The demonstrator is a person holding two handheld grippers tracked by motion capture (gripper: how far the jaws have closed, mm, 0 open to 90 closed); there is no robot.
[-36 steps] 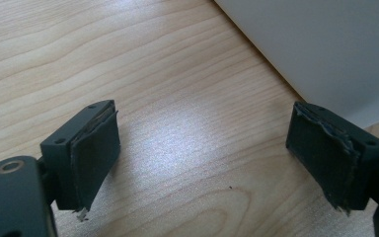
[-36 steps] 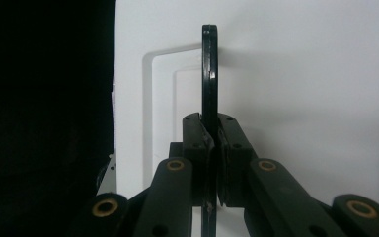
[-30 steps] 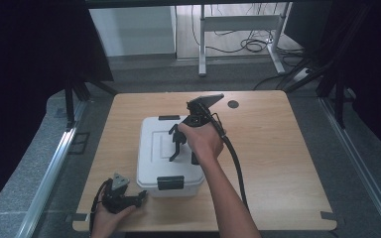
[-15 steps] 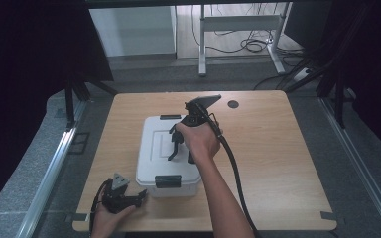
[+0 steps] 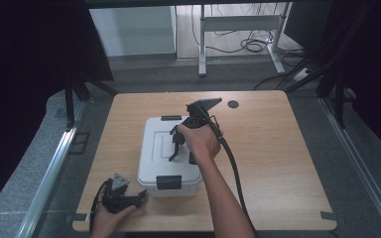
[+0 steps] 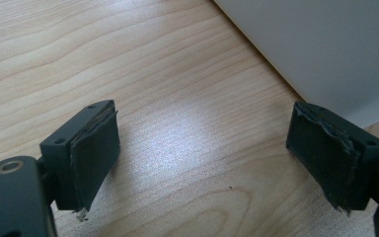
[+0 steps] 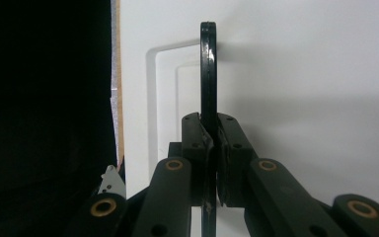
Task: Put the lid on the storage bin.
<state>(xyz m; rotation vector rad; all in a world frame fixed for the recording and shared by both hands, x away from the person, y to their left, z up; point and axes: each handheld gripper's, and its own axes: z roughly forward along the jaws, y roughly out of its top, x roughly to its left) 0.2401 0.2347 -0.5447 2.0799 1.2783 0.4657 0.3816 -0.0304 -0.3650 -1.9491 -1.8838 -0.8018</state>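
Right gripper view: right gripper (image 7: 209,163) clamped on the black handle (image 7: 208,74) of the white box (image 5: 166,148), handle standing on edge, its long axis running straight away between the jaws. Box mid-table — any lift goes straight up. Left gripper (image 5: 124,194) sits wide open, holding nothing, just beside the box's near-left corner.

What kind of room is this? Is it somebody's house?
Probably not a house: it looks like a lab or workshop. A wooden table stands between metal rails, with dark curtains at the sides and loose cables on the floor behind it.
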